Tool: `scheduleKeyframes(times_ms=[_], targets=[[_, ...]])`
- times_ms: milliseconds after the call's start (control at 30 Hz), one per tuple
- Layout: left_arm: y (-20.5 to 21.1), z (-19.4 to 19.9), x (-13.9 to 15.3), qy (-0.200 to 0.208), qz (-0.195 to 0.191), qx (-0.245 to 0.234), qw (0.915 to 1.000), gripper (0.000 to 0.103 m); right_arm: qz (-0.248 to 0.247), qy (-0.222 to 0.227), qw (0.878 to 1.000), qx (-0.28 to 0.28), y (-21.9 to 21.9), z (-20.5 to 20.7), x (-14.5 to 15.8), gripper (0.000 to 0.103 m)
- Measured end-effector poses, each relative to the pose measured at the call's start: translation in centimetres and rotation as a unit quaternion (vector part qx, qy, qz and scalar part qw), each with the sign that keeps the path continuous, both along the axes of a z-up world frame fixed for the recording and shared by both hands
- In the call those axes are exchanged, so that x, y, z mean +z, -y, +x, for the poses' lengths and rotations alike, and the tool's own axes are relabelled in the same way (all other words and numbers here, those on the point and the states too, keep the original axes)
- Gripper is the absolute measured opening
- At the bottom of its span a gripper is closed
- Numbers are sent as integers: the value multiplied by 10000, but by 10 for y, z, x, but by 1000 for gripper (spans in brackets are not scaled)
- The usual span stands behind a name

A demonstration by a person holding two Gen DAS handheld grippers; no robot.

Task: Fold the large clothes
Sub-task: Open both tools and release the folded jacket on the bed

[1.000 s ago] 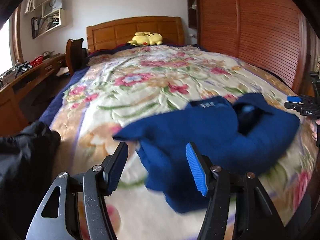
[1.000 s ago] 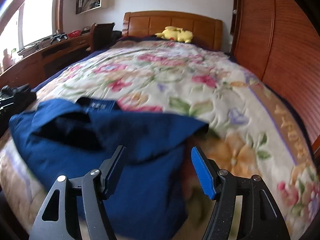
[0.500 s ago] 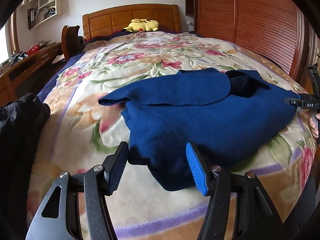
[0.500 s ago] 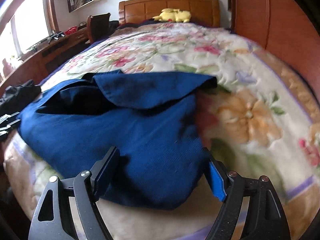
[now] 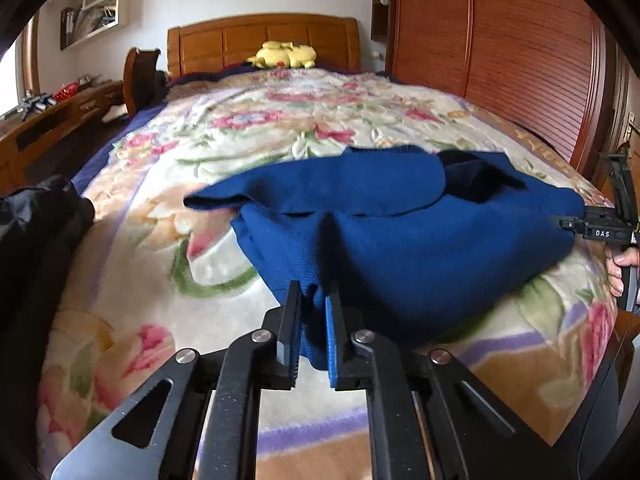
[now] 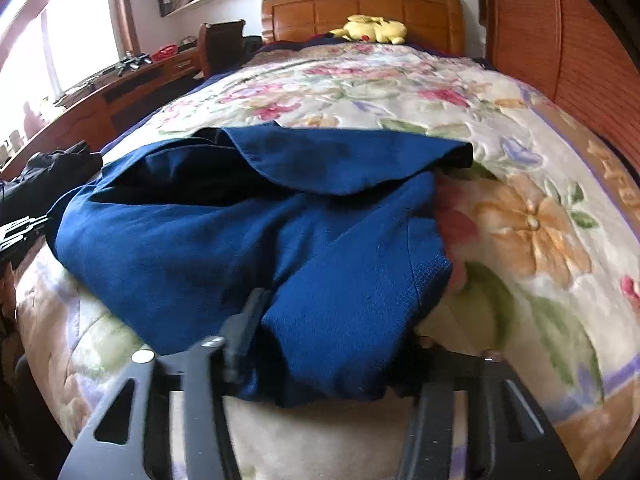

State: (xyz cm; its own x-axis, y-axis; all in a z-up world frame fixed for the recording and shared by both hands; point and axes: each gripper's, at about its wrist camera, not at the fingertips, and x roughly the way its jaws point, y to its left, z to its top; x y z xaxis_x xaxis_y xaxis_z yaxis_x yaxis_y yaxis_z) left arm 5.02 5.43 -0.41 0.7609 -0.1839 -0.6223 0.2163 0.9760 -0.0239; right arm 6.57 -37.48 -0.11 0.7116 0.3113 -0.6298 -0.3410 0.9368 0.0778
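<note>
A dark blue garment [image 5: 400,240] lies partly folded on the floral bedspread [image 5: 160,300], a sleeve laid across its top. My left gripper [image 5: 313,320] is shut on the garment's near left hem. In the right wrist view the garment [image 6: 240,240] fills the middle. My right gripper [image 6: 328,344] reaches around its near right corner; the cloth covers the right finger, so its jaws are hard to read. The right gripper also shows at the left wrist view's right edge [image 5: 600,228].
A yellow plush toy [image 5: 286,54] lies by the wooden headboard [image 5: 260,40]. A wooden wardrobe [image 5: 500,60] stands right of the bed. A desk [image 6: 100,104] runs along the left. A black garment [image 5: 36,232] lies at the bed's left edge.
Both grippers dropped toward the bed's near edge. My left gripper closed on the blue hem. The right gripper pushed onto the garment's near corner.
</note>
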Motion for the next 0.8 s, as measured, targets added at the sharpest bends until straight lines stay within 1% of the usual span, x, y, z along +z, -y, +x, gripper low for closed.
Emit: scheduleKeyframes(times_ms=[100,200,267,367,500,567,667,733,800], targets=[[1,-12,12,183,-4,27,9998,9,-9,145,9999,19,1,-11,7,33],[0,-27,23,306,-22,36,9995,9,21,255,9996,116,2,-25,16,32],[-4,-40,29,338,-112,16,9994,9,29,326,9993,168,3,-40,21,32],[-7,-62,32,384,-179,-19,9991,9,50,367,9989,283,10,-67,24,32],[-7,-88,30,388,-133,-72,9991,9,-27,344,9987,371,14,-99,24,32],[-8,-95,26,367,-124,-60,9992,9,-62,333,9987,389,14,-110,23,32],[-7,-96,18,312,-57,-24,9995,9,-250,301,9987,328,11,-114,21,37],[-8,-97,15,299,-79,5,9995,9,-270,275,9989,249,12,-113,22,40],[-9,-99,14,300,-102,21,9995,9,-237,226,9994,146,15,-113,29,50]])
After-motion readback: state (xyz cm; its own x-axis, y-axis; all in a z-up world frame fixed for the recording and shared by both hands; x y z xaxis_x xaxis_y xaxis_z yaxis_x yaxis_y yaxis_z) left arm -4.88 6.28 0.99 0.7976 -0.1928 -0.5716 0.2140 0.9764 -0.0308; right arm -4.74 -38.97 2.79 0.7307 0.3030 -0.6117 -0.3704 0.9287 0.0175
